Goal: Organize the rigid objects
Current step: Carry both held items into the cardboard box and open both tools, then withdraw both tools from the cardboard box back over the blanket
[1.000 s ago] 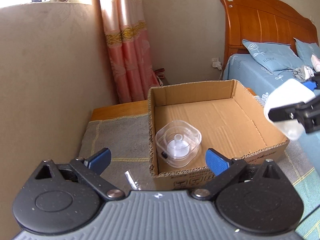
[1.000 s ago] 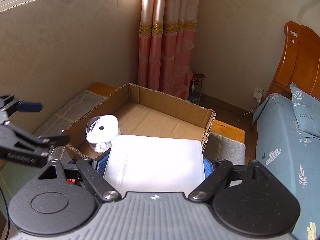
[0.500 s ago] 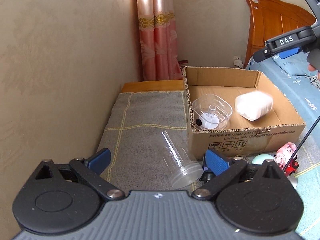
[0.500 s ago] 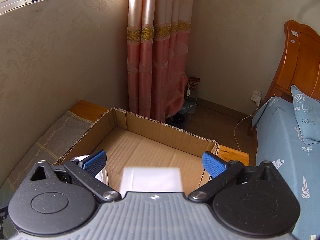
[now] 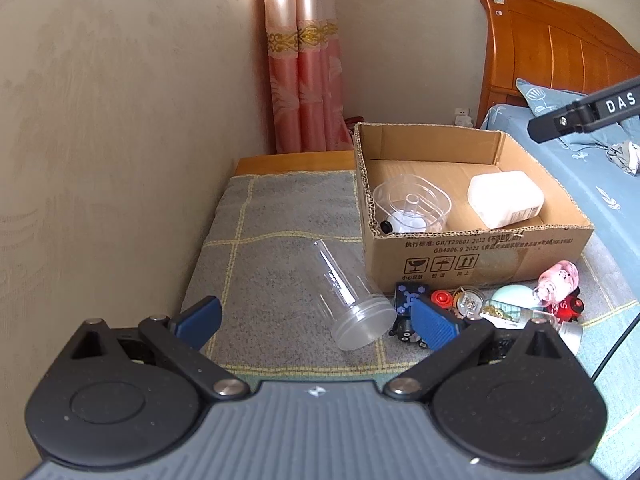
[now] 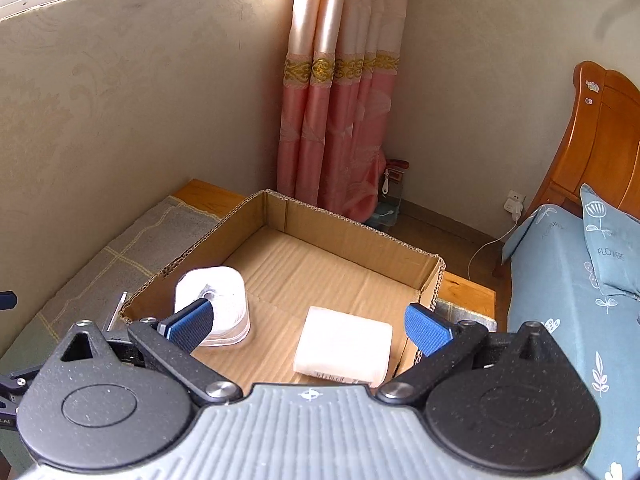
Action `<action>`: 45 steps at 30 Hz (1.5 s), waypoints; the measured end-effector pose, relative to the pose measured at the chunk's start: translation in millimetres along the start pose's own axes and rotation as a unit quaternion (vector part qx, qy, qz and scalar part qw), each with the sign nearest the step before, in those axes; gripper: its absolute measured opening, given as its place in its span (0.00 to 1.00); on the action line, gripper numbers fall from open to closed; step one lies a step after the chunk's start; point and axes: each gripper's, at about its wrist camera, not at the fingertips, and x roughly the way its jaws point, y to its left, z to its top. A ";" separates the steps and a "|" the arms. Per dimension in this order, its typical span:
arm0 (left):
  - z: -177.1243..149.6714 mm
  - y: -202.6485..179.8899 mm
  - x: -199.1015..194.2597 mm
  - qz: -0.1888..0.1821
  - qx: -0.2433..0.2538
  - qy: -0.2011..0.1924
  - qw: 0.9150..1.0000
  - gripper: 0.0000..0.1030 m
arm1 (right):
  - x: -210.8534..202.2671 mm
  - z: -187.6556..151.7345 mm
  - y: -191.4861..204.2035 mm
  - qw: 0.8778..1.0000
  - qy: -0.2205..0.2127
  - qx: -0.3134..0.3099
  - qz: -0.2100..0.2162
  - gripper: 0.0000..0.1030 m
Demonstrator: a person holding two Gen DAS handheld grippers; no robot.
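An open cardboard box (image 5: 480, 256) (image 6: 352, 224) stands on a grey blanket (image 5: 280, 240). Inside lie a clear squarish container (image 5: 412, 204) (image 6: 218, 304) and a white plastic box (image 5: 506, 198) (image 6: 344, 346). A clear plastic cup (image 5: 348, 300) lies on its side on the blanket, just ahead of my open, empty left gripper (image 5: 316, 320). Small toys and bottles (image 5: 500, 304) lie in front of the box. My right gripper (image 6: 308, 326) is open and empty above the box's near edge, over the white box.
A wall runs along the left. A pink curtain (image 5: 308, 92) (image 6: 340, 120) hangs behind the box. A bed with blue bedding (image 6: 568, 280) and a wooden headboard (image 5: 552, 44) is on the right. The right gripper's black arm (image 5: 584, 114) shows at the upper right.
My right gripper has let go of the white plastic box, which now lies in the cardboard box, and has drawn back. My left gripper has pulled back, bringing the cup and toys into view.
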 end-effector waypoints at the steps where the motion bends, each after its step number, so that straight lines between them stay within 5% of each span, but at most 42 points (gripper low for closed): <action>1: -1.4 0.6 -0.5 -0.003 -0.001 0.001 1.000 0.98 | -1.9 -3.7 2.9 1.000 0.001 0.002 0.002 1.00; 12: -8.2 7.8 10.0 -0.018 0.019 0.003 1.000 0.98 | -10.6 -62.1 49.8 1.000 0.015 0.010 0.011 1.00; 19: 21.0 18.3 39.5 -0.057 0.015 -0.011 0.998 0.98 | -26.9 -89.8 64.8 1.000 0.005 0.005 -0.002 1.00; 24: 47.1 13.4 64.0 -0.101 0.063 -0.010 0.993 0.98 | -35.3 -103.9 58.4 1.000 0.006 0.007 -0.017 1.00; 29: 63.3 21.1 69.2 -0.060 0.035 -0.021 0.997 0.98 | -43.3 -113.2 40.1 0.999 0.004 0.041 -0.023 1.00; 34: 77.1 30.2 89.6 0.022 0.017 0.006 1.000 0.98 | -41.1 -118.0 27.9 0.998 0.007 0.061 -0.021 1.00; 41: 79.9 34.9 143.5 0.053 0.003 0.108 0.993 0.98 | -39.0 -120.9 29.4 0.998 0.005 0.064 -0.006 1.00; 45: 76.1 36.8 145.0 0.048 -0.006 0.128 0.991 0.98 | -44.1 -123.2 32.8 0.998 0.002 0.055 -0.006 1.00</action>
